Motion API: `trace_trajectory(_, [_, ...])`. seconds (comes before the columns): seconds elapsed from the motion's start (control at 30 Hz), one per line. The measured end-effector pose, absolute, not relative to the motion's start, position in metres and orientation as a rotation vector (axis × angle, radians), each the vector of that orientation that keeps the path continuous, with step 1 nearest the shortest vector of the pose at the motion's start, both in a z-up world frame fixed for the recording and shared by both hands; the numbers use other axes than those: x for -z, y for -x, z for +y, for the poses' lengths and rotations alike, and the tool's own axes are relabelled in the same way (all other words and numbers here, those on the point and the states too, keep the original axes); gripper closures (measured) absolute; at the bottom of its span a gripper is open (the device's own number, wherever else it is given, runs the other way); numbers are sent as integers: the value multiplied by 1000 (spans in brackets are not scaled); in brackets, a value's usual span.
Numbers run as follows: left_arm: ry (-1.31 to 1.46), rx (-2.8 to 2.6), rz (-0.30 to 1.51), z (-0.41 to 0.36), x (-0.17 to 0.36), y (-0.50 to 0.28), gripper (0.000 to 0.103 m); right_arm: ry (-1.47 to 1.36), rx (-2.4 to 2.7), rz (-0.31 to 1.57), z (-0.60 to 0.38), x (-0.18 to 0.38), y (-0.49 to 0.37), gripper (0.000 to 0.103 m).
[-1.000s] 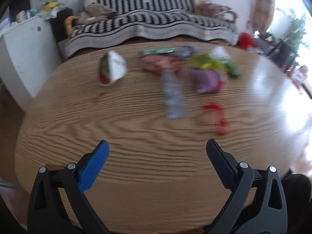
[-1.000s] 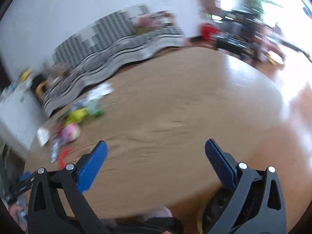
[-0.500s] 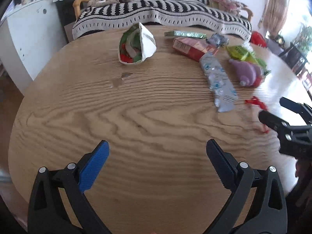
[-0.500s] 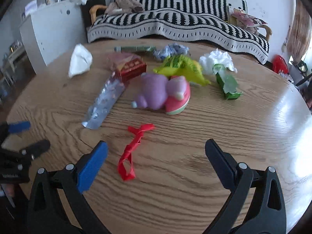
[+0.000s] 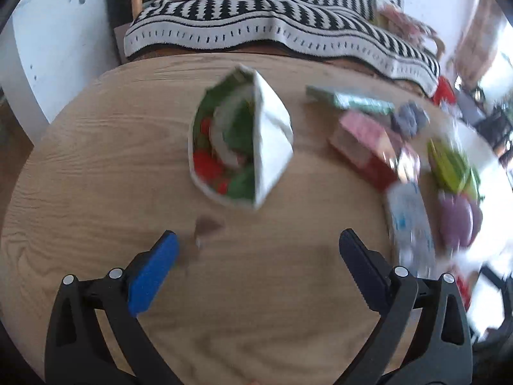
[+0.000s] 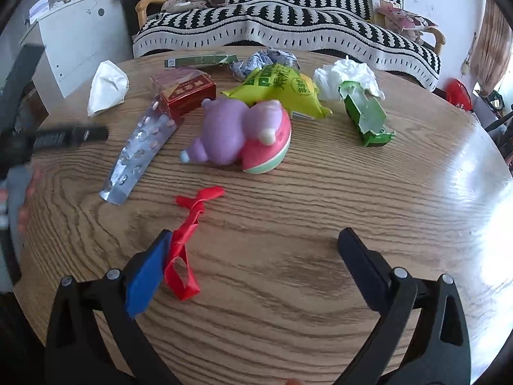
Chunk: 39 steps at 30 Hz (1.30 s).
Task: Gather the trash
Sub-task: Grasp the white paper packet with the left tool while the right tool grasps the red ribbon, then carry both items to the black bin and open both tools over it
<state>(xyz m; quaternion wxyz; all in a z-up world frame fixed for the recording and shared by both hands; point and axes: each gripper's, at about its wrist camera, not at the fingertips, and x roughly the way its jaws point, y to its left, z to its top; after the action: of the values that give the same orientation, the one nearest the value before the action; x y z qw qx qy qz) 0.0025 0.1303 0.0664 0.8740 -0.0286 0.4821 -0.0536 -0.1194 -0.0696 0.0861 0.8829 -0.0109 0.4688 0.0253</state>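
The left tool (image 5: pixel 256 247) hangs with its jaws spread wide and empty over the round oak-grain wooden desk (image 5: pixel 80 173), aimed at the white paper pouch with a red-and-green printed lining (image 5: pixel 240 147) in the centre of the left wrist view. The right tool (image 6: pixel 253 247) is likewise gaping and holds nothing, though the twisted red plastic ribbon (image 6: pixel 189 234) lies against its blue left pad at lower centre of the right wrist view.

Risks, as I judge them: the ribbon sits flat and off to 1 side of the right jaws, so closing now would likely pinch air or only nudge it along the desk. The pouch looks wider than a clean bite and may crumple or slide away (the left view is motion-blurred, so alignment is hard to confirm).

Counted in the right wrist view: 1 red ribbon, 1 silver blister strip of pills (image 6: pixel 141 150), 1 red carton (image 6: pixel 187 91), 1 yellow-green snack bag (image 6: pixel 282 86), 1 purple-and-pink soft toy (image 6: pixel 240 134), 1 torn green box (image 6: pixel 368 115), 1 crumpled white tissue (image 6: pixel 346 73), 1 white pouch, 1 long green packet (image 6: pixel 198 61), 1 blue-grey wrapper ball (image 6: pixel 263 59).
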Motion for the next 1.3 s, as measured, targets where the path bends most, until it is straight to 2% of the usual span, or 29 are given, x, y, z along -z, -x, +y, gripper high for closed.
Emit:
trace_trajectory(0.23, [8,127,991,120,-64,-32,6,27,-60,971,-63,-86,122,5])
trace_trajectory(0.43, [71,111,950,128,-70,-45,7,27,-67,965,-60,-86,124,5])
trace_trajectory(0.47, [81,115,940,130,-70,-45,18,29,-71,965,-60,-86,125,5])
trace_trajectory(0.5, [103,135,933,131,-71,-47,38,31,-75,965,-60,-86,125,5])
trace_trajectory(0.53, [109,138,928,132,-73,-48,39,33,-81,966,-60,-87,125,6])
trace_trajectory(0.57, [114,137,934,132,-73,-48,40,34,-90,960,-59,-87,126,10])
trace_trajectory(0.6, [118,140,935,132,-74,-47,44,42,-100,931,-58,-91,128,31])
trace_trajectory(0.63, [107,153,931,130,-77,-45,53,39,-97,916,-59,-94,130,61])
trace_trajectory(0.67, [87,157,925,127,-78,-43,64,34,-87,913,-61,-94,130,75])
trace_trajectory(0.7, [52,151,919,123,-81,-40,65,13,-79,912,-65,-94,131,83])
trace_trajectory(0.93, [28,157,920,127,-82,-34,65,-96,-61,900,-84,-94,134,88])
trace_trajectory(1.17, [34,132,914,137,-83,-32,65,-148,-61,886,-90,-97,136,88])
trace_trajectory(1.3, [32,129,898,138,-88,-28,65,-152,-79,818,-88,-109,141,89])
